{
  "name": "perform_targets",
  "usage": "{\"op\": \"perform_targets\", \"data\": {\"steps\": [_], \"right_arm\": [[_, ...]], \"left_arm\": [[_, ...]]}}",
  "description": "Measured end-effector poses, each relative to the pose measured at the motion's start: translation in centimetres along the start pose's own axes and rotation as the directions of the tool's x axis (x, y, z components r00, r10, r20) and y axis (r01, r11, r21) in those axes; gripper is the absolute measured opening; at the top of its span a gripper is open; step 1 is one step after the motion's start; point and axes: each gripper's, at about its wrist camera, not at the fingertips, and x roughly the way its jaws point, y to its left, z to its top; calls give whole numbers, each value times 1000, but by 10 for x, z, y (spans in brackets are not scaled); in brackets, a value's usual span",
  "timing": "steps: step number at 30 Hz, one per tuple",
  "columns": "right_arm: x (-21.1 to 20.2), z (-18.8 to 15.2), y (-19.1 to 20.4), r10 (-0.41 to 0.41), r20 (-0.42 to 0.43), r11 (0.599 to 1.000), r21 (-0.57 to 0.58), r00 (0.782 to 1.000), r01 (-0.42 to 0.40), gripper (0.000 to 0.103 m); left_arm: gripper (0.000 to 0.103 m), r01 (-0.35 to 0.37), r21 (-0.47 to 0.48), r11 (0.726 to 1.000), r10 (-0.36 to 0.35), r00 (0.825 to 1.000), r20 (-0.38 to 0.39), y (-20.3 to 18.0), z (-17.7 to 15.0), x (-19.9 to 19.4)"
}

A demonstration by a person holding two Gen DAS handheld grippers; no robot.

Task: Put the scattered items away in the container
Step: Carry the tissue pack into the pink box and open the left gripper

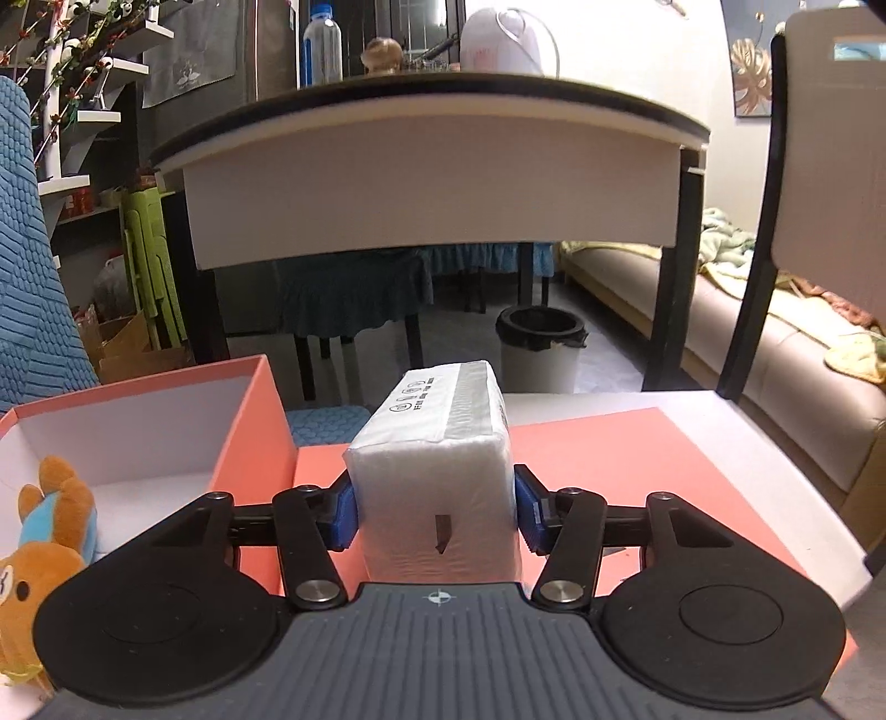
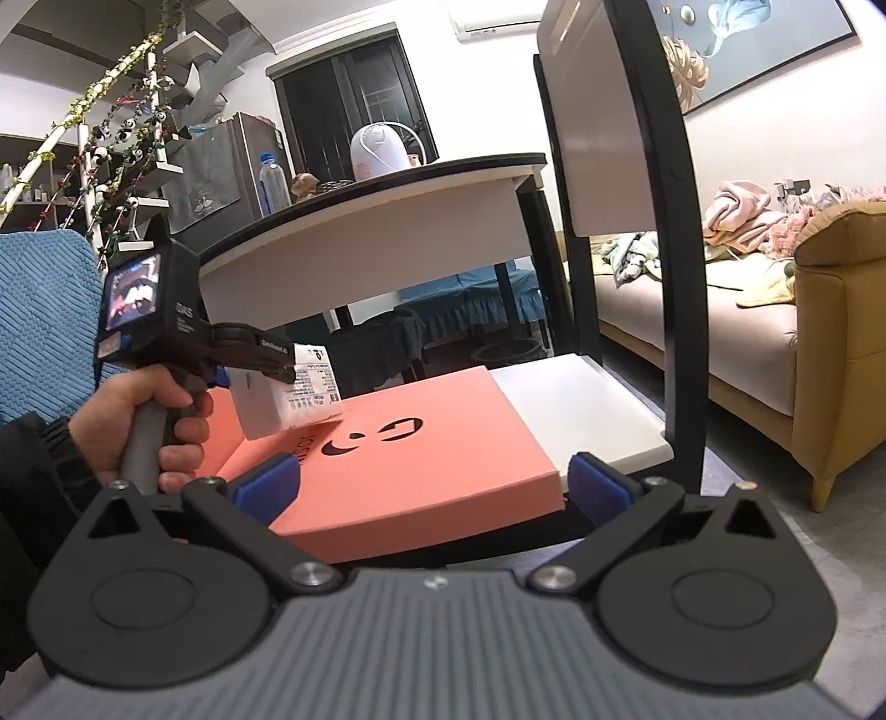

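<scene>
Left wrist view: left gripper [image 1: 434, 512], blue fingers [image 1: 344, 515] clamped on a white plastic-wrapped tissue pack [image 1: 440, 471] at frame centre, above the coral lid [image 1: 637, 459]; open coral cardboard box [image 1: 243, 421] lower left.

Right wrist view: right gripper [image 2: 434, 487] fingers spread wide, holding nothing; pack held at centre left.

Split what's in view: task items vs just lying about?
Job:
tissue pack, clamped in left gripper
open box
plush bear in box
box lid
right gripper, open, empty

Lying about:
bottle
bin
sofa
</scene>
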Motion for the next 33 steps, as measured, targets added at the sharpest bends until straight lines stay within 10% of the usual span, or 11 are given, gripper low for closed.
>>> {"op": "perform_targets", "data": {"steps": [15,33], "right_arm": [[3,20,18,46,26,999,-23,999,-46,103],[-5,20,74,139,18,988,-64,990,-138,103]], "left_arm": [[58,-14,-74,997,23,994,109,69,20,-75],[58,-299,-197,934,309,951,20,254,-38,-116]]}}
